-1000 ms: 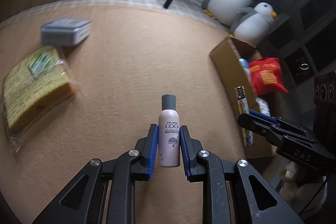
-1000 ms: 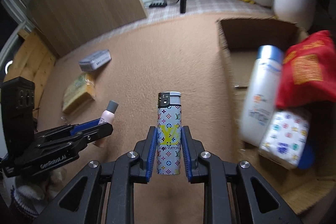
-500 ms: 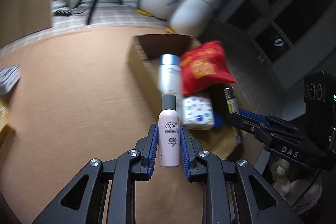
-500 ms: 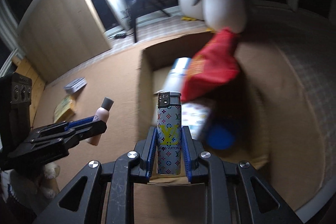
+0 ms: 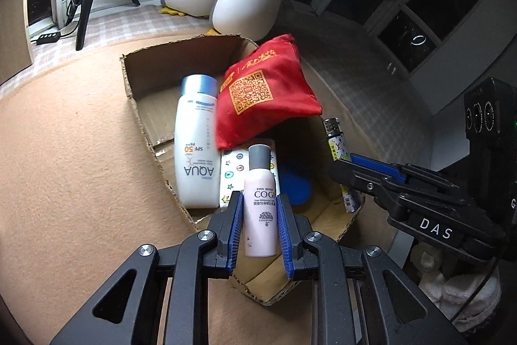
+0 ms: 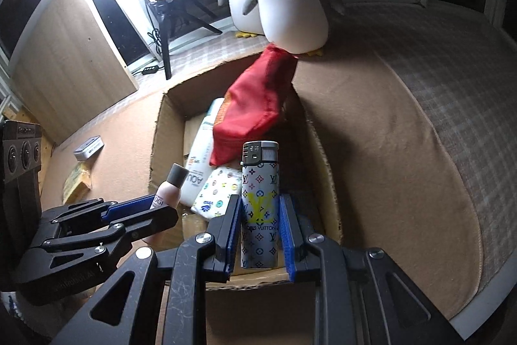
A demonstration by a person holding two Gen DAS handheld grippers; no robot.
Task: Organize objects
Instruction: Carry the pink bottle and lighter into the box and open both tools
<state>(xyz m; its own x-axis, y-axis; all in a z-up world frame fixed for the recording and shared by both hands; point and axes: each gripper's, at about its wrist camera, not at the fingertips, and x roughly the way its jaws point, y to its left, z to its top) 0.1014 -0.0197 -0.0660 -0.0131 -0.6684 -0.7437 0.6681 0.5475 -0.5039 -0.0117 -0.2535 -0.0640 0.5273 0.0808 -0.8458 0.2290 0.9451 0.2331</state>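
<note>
Left tongs (image 5: 260, 209) grip pink bottle (image 5: 260, 215), right tongs (image 6: 260, 212) lighter (image 6: 260, 209); crowded box (image 5: 129, 76) below.

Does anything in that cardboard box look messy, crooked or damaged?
A little. The red pouch sits tilted, leaning over the white sunscreen bottle and the patterned packet rather than lying flat. The cardboard box has ragged, torn edges. Nothing looks spilled.

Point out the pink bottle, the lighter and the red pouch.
pink bottle (image 5: 260, 215), left wrist view, on its label.
lighter (image 6: 260, 209), right wrist view, on its patterned body.
red pouch (image 5: 265, 99), left wrist view, on its printed face.
</note>
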